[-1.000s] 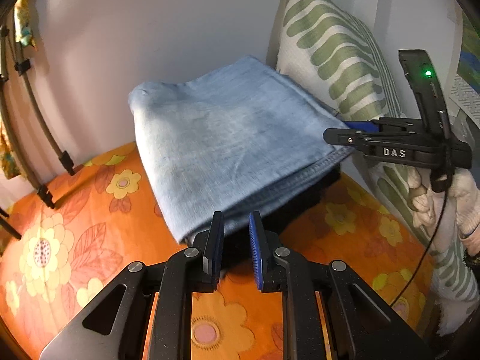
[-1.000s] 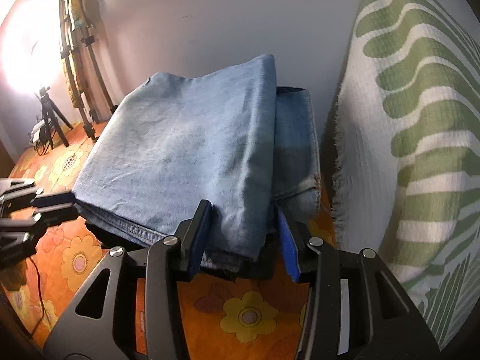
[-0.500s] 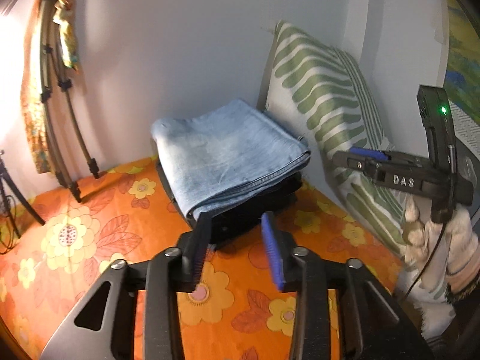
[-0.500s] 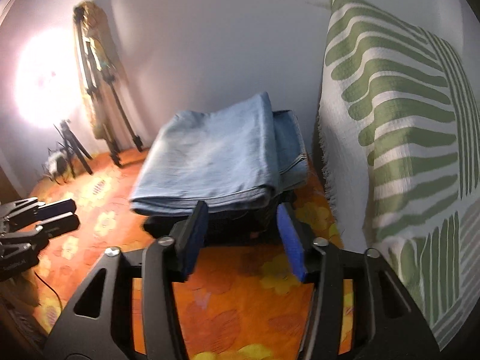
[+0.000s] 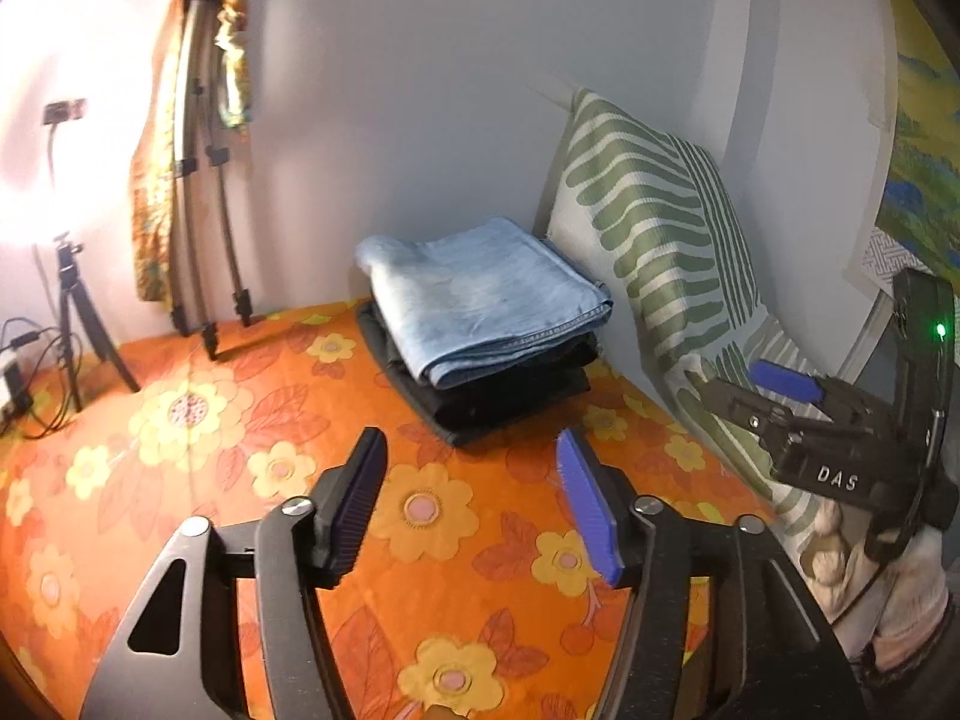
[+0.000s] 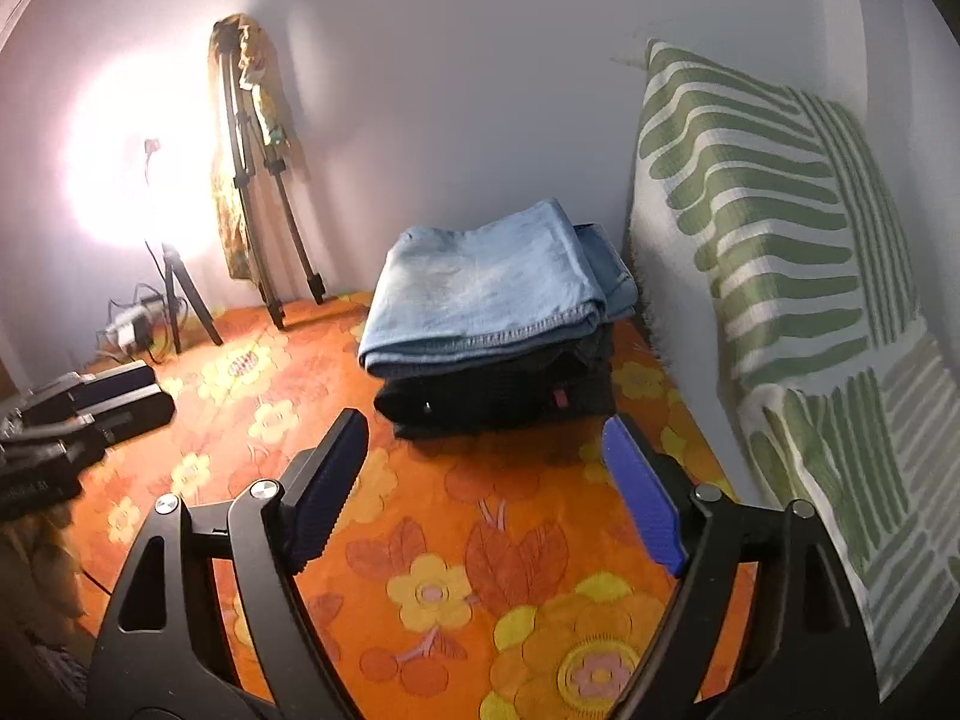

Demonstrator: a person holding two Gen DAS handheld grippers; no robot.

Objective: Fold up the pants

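Resting folded atop a dark folded stack at frame centre, the light blue jeans [image 5: 480, 294] are sitting beside the striped pillow [image 5: 654, 222], likely stacked for tidiness; both grippers are hanging clear of them. The left gripper [image 5: 471, 498] and right gripper [image 6: 486, 486] have just been opening, fingers now wide with nothing between them, probably because the fold looks finished.

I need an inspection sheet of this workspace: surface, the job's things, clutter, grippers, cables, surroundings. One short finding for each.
Surface: orange floral cover, bare near both grippers.
Job's things: folded light-blue jeans on top of folded dark pants, against the wall.
Clutter: nothing seen.
Grippers: left gripper and right gripper, jaws just been opening, nothing between them.
Cables: cables by the lamp tripod.
Surroundings: green-striped pillow, leaning tripod.
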